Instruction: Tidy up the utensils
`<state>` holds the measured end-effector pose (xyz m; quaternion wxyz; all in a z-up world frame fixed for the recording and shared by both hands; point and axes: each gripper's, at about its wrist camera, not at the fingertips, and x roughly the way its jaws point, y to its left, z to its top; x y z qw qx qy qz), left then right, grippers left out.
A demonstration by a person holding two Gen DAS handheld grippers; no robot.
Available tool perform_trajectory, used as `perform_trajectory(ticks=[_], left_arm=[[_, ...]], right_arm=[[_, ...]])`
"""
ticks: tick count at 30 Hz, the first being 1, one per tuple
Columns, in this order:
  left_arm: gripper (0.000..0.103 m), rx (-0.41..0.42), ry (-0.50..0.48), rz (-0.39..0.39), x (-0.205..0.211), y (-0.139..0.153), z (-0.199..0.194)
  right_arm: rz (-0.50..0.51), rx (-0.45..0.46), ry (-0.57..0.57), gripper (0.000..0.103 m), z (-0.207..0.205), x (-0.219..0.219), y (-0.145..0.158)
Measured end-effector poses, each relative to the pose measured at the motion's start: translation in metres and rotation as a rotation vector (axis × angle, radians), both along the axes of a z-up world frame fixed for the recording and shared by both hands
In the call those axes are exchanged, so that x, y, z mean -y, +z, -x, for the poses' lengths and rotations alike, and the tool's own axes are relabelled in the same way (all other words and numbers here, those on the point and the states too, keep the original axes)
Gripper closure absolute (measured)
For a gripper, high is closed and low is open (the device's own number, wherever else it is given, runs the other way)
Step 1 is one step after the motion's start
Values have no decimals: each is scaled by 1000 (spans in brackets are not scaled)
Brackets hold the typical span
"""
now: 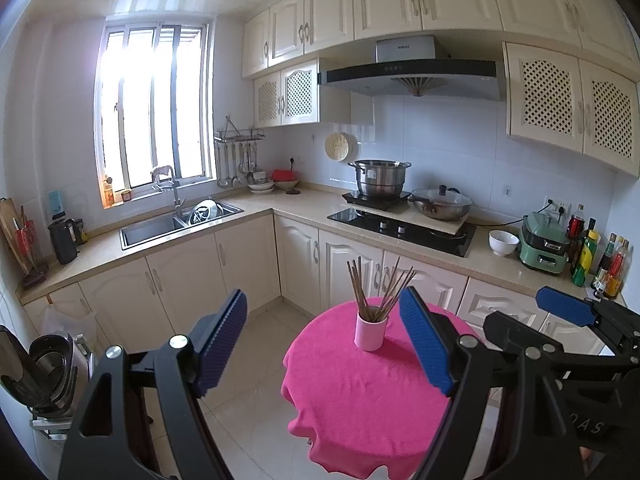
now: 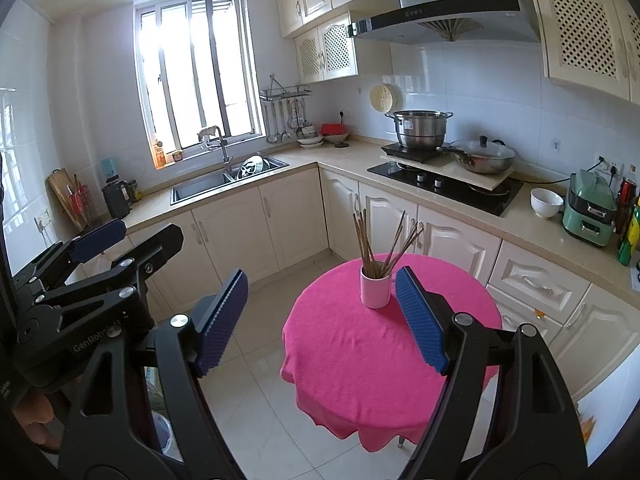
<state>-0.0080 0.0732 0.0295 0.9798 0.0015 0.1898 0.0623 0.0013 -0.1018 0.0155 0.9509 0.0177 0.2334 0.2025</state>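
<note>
A bundle of brown chopsticks [image 1: 378, 290] stands splayed in a pale pink cup [image 1: 371, 333] on a small round table draped in a magenta cloth [image 1: 360, 392], in the middle of a kitchen with cream cabinets. No loose utensil shows on the cloth in either view, so the sorting looks either finished or not yet begun; I cannot tell which, and nothing visible remains to be gathered near the cup. The left gripper [image 1: 326, 344] hangs above the near side of the table with its blue pads spread wide and nothing between them. The right gripper [image 2: 322, 320] is likewise wide open and empty, held beside the left one, well short of the cup. Neither touches the cup or the chopsticks.
</note>
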Motion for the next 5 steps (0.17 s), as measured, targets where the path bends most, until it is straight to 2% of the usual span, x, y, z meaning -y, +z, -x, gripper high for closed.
perform_trajectory(ticks=[5], left_arm=[[26, -26, 11, -24, 2, -9, -18]], right_arm=[[-2, -31, -2, 27, -15, 0, -10]])
